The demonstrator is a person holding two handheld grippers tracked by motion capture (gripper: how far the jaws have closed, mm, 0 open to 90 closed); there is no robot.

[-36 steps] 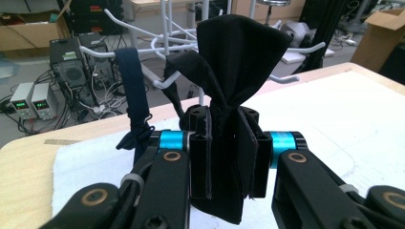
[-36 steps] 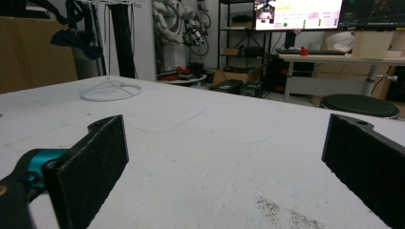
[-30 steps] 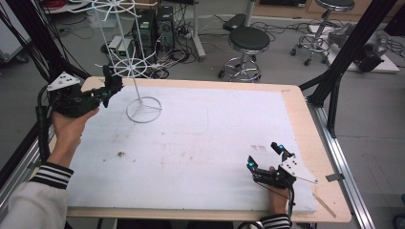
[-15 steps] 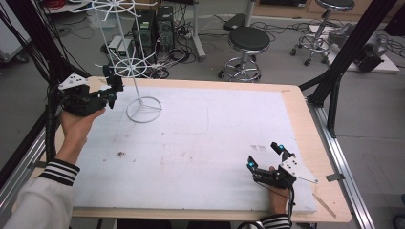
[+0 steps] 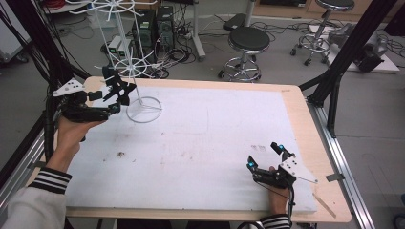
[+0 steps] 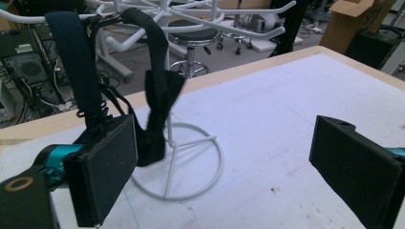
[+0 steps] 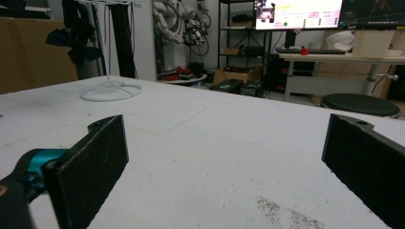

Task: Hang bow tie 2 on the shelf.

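Observation:
A black bow tie on a strap (image 6: 160,95) hangs from a hook of the white wire rack (image 6: 191,143), which stands at the table's far left. In the left gripper view the tie dangles just beyond the left pad (image 6: 102,164), and neither pad presses it. My left gripper (image 6: 229,167) has just been opening, and its jaws stand wide apart. From above, the left gripper (image 5: 111,100) is beside the rack (image 5: 143,109) with the bow tie (image 5: 119,85) at its tips. My right gripper (image 5: 265,155) rests open near the front right with nothing in it, its jaws (image 7: 229,162) over the bare mat.
A white mat (image 5: 215,133) covers the wooden table (image 5: 296,100). Stools (image 5: 246,40), cables and computer cases stand on the floor beyond the far edge. Black frame posts (image 5: 344,57) rise at the right. In the right gripper view the rack's base (image 7: 111,90) is far off.
The left gripper's jaws have opened and let go of the black bow tie, which now hangs from the rack. The left hand shifted slightly. The right hand has not moved.

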